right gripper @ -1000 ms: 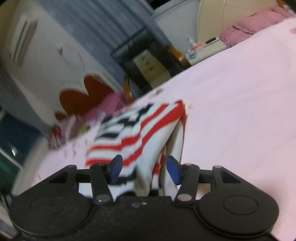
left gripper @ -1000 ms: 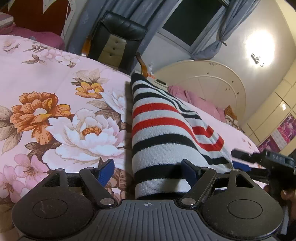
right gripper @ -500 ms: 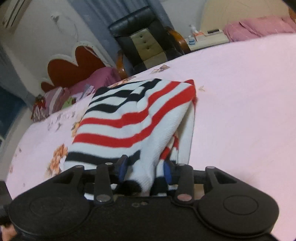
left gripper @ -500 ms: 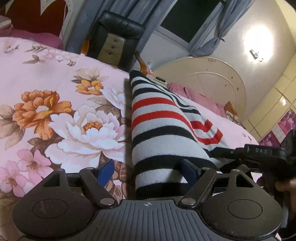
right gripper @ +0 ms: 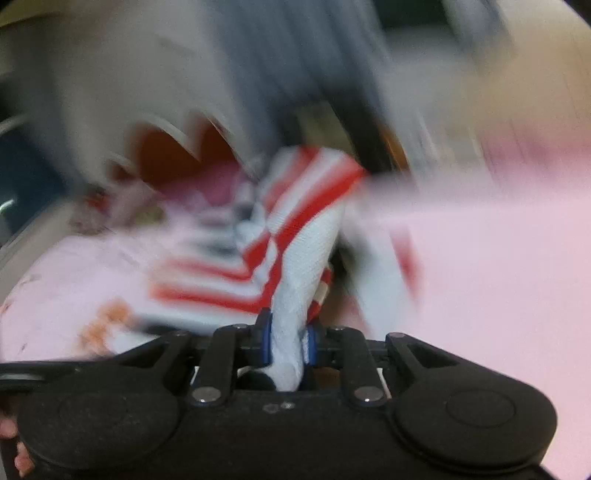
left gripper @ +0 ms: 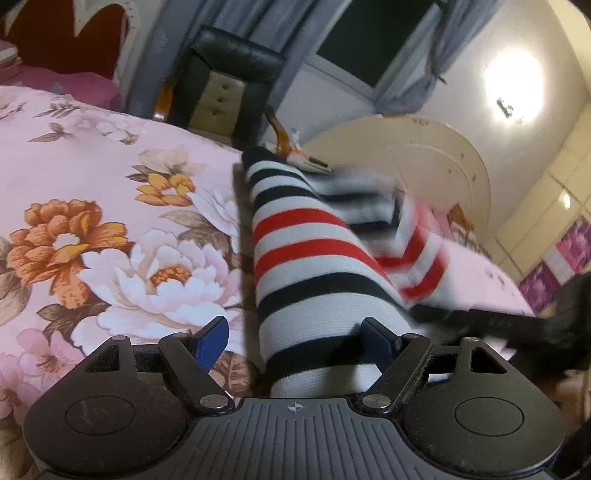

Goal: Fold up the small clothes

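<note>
A small knit garment [left gripper: 306, 258] striped white, black and red lies on the pink flowered bed sheet [left gripper: 110, 240]. My left gripper [left gripper: 295, 338] stands open over its near end; the cloth runs between the fingers, and the left pad is clear of it. My right gripper [right gripper: 287, 341] is closing, and its blue pads pinch a bunched white fold of the garment [right gripper: 306, 236], which hangs raised off the bed. That view is badly blurred. In the left wrist view the right gripper's black body [left gripper: 517, 321] shows at the right, with the far striped part lifted.
A black padded chair [left gripper: 221, 85] stands behind the bed beside grey curtains. A cream rounded headboard [left gripper: 436, 166] is at the back right, and a red heart-shaped panel [left gripper: 62, 33] at the back left. Plain pink sheet [right gripper: 498, 277] spreads to the right.
The right jaws have come together on the garment's edge and raised it, so the far striped part has lifted and bunched. The left gripper has stayed where it was.
</note>
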A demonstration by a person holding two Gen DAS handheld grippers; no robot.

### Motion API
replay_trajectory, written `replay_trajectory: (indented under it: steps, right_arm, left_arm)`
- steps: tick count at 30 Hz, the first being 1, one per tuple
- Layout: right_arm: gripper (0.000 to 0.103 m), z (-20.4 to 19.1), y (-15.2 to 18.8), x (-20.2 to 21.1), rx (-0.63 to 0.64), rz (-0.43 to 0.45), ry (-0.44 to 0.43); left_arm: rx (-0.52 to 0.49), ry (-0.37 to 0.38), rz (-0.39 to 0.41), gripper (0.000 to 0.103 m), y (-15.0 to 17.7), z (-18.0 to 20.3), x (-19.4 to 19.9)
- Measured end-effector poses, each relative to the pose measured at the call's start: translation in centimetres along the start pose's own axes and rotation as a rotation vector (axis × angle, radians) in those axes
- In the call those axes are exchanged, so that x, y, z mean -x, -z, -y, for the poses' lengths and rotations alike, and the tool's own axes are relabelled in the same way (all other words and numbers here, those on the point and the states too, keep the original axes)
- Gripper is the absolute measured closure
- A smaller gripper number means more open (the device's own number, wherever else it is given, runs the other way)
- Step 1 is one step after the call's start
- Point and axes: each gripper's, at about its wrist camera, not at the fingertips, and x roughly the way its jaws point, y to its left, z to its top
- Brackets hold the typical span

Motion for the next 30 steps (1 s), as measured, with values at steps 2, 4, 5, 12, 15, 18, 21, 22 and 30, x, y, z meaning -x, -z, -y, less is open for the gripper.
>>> replay_trajectory:
  steps: [2, 4, 5, 12, 15, 18, 21, 22, 30]
  right_arm:
    - [0.085, 2.3, 1.0, 0.3, -0.115, 0.002, -0.107]
    - [0.082, 3.6, 1.1, 0.7, -0.21, -0.006, -0.153]
    - [0.078, 4.0, 1.0, 1.2, -0.24, 0.005, -0.164]
    - [0.084, 4.1, 2.1, 3.4, -0.236, 0.021, -0.146]
    - [0.089, 3.3, 2.1, 3.3, -0.186, 0.031, -0.122]
    - [0.089, 2.4, 2.2, 5.1, -0.152, 0.05, -0.133]
    - [0.089, 3.1, 3.0, 3.9, -0.155, 0.016, -0.064]
    - [0.09, 4.0, 3.4, 3.5, -0.196, 0.02, -0.08]
    - [0.073, 4.9, 0.5, 3.3, -0.27, 0.11, -0.065]
  left_arm:
    - [-0.019, 0.0, -0.007, 0.025, 0.1, 0.2, -0.2]
    - [-0.015, 0.005, -0.014, 0.025, 0.2, 0.0, -0.4]
    - [-0.009, 0.008, -0.015, 0.025, 0.2, -0.1, -0.4]
    - [0.006, 0.027, -0.025, 0.027, 0.6, -0.6, -0.7]
    - [-0.009, 0.061, -0.03, 0.051, 0.6, -0.4, -0.6]
    - [-0.056, 0.043, -0.041, 0.051, 0.6, 0.0, -0.5]
    - [-0.043, 0.029, -0.09, 0.047, 0.7, -0.1, -1.5]
    - [-0.044, 0.023, -0.088, 0.047, 0.7, 0.0, -1.5]
    - [-0.019, 0.052, -0.064, 0.047, 1.5, -0.5, -0.6]
